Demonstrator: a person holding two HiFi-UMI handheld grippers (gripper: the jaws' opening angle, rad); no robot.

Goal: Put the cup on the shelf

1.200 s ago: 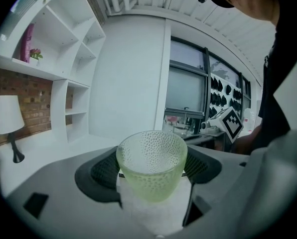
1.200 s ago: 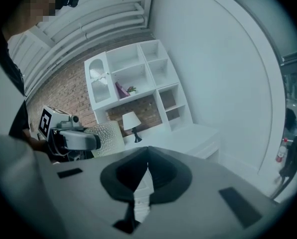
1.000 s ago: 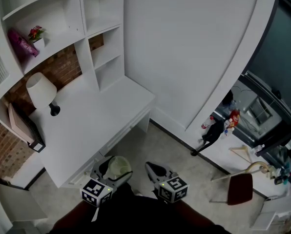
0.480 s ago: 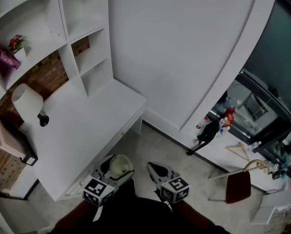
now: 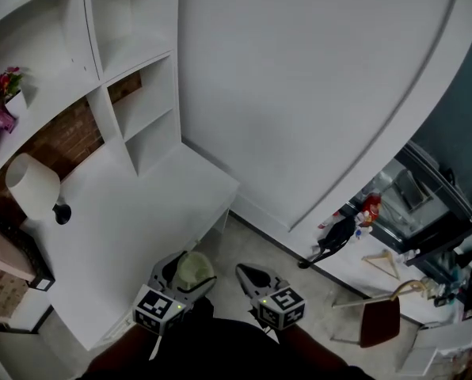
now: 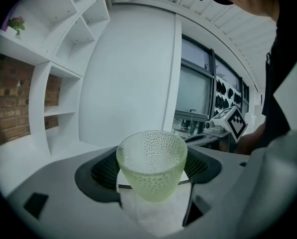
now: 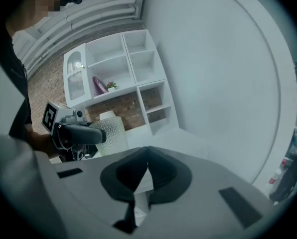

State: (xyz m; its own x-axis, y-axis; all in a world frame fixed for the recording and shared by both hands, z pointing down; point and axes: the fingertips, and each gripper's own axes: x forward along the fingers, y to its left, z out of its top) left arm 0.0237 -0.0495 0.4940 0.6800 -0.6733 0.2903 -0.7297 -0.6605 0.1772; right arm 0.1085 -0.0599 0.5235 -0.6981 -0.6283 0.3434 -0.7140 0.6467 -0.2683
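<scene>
White walls and a curved white panel frame a white desk (image 5: 141,212) with a white shelf unit (image 5: 133,70) rising from its back edge and bare brick (image 5: 62,129) showing behind the open compartments. At the far left end of the desk stands a lamp (image 5: 32,187) with a white shade, and on a shelf above that end sits a small potted flower (image 5: 8,81). Just off the desk's front edge, over the floor, the left gripper (image 5: 187,274) is clamped on the cup (image 5: 193,268), a pale green, see-through one with a dimpled wall. In the left gripper view the cup (image 6: 151,163) stands upright with its mouth up, and the two dark jaw pads press against its sides. The right gripper (image 5: 248,274) hangs just beside it, farther from the desk, and carries nothing. In the right gripper view its jaws are pressed together at the tips (image 7: 147,176) with nothing between them. A chair with a red seat (image 5: 378,319) stands well apart from the desk, on the floor to the right.
</scene>
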